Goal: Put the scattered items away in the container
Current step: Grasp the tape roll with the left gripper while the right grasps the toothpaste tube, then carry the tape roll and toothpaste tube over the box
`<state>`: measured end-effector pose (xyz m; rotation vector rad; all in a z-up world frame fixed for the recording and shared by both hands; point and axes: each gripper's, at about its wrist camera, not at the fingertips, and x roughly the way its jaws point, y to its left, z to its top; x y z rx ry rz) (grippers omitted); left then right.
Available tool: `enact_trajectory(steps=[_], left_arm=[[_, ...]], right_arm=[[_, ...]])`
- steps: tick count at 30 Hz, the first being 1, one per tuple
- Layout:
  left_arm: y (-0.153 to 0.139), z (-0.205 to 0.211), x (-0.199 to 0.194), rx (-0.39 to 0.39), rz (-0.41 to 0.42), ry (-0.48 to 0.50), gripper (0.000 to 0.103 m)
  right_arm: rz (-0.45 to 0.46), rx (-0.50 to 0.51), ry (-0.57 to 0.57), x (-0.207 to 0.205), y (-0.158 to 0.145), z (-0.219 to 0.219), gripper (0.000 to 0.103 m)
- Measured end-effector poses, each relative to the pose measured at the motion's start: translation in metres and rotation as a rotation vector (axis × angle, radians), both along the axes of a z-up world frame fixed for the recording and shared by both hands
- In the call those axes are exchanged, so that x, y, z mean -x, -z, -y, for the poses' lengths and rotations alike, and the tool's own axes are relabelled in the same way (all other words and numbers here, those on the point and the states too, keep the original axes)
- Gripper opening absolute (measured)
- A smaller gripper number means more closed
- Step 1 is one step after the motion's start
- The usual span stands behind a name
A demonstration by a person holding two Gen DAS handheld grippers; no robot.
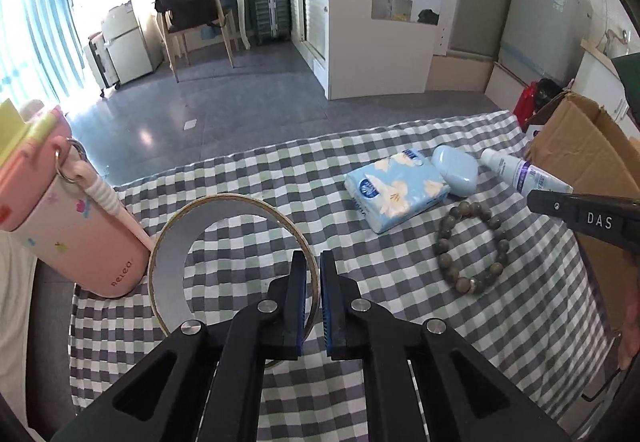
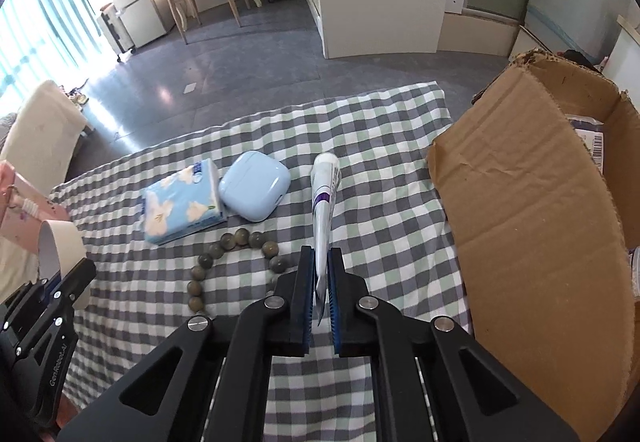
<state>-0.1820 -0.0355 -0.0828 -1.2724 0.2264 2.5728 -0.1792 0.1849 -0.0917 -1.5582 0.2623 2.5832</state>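
Observation:
My left gripper is shut on the rim of a wide tape roll, held upright over the checked cloth; the roll also shows in the right wrist view. My right gripper is shut on the flat end of a white tube, which points away from me above the cloth; the tube also shows in the left wrist view. On the cloth lie a blue tissue pack, a light blue earbud case and a bead bracelet. The open cardboard box stands at the right.
A pink bottle with a strap lies at the left edge of the checked cloth. The box flap leans toward the table. Beyond the far table edge is grey floor with a chair and cabinets.

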Motion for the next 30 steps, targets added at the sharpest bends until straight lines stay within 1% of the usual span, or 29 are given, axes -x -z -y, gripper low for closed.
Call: enact_trajectory(steps=[4,10,14,20,25,30], left_arm=[[-0.014,-0.004,-0.009,-0.026,-0.033,0.031,0.006],[-0.031,-0.001,-0.021,-0.073,-0.051,0.064,0.006],[-0.044,0.003,-0.030,-0.136,-0.051,0.089,0.006],[-0.059,0.003,-0.044,-0.139,-0.078,0.089,0.006],[-0.073,-0.021,-0.055,-0.137,-0.101,0.135,0.006],[-0.096,-0.069,-0.071,-0.144,-0.136,0.239,0.006]], right_arm=[[-0.030,0.000,-0.011,-0.008,-0.013,0.003,0.006],[-0.078,0.008,-0.027,-0.019,-0.034,0.008,0.006],[-0.104,0.011,-0.031,-0.028,-0.044,0.011,0.006],[-0.134,0.022,-0.038,-0.038,-0.055,0.005,0.006],[-0.173,0.036,-0.031,-0.052,-0.068,-0.007,0.006],[-0.239,0.020,-0.004,-0.074,-0.096,-0.027,0.006]])
